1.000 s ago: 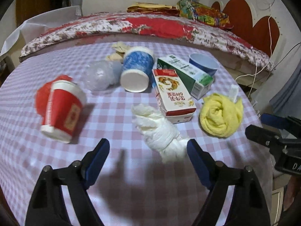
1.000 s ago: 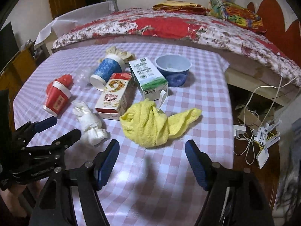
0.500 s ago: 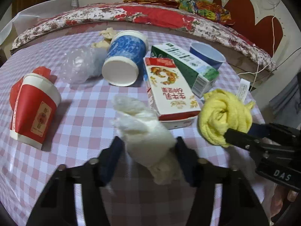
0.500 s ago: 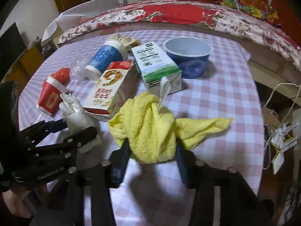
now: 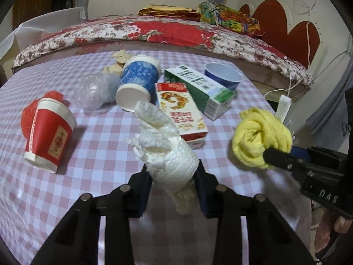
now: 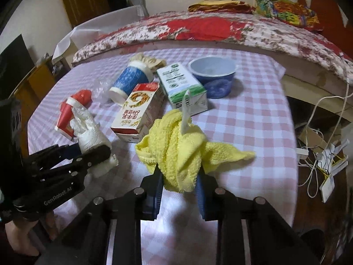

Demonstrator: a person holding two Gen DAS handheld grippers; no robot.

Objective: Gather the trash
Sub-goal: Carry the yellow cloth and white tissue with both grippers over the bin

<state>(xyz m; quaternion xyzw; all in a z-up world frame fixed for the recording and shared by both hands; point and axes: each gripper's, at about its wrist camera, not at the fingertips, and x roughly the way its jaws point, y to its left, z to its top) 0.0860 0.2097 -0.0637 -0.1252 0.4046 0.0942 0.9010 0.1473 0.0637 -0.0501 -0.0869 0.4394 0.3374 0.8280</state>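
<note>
My left gripper (image 5: 173, 176) is shut on a crumpled white paper towel (image 5: 164, 150) and holds it just above the checked tablecloth (image 5: 99, 159). My right gripper (image 6: 179, 176) is shut on a yellow cloth (image 6: 176, 148), lifted off the table. The towel also shows in the right wrist view (image 6: 90, 130), the cloth in the left wrist view (image 5: 260, 137). On the table lie a red paper cup (image 5: 49, 132), a blue paper cup (image 5: 138, 84), a red carton (image 5: 181, 110), a green carton (image 5: 198, 88), crumpled clear plastic (image 5: 92, 90) and a beige paper wad (image 5: 119, 59).
A blue bowl (image 6: 213, 75) stands upright behind the green carton. A bed with a red floral quilt (image 6: 209, 28) runs along the table's far side. White cables and a power strip (image 6: 326, 154) lie on the floor off the table's right edge.
Both grippers moved forward and closed: the left on the paper towel, the right on the yellow cloth. Both items now hang lifted off the tablecloth.
</note>
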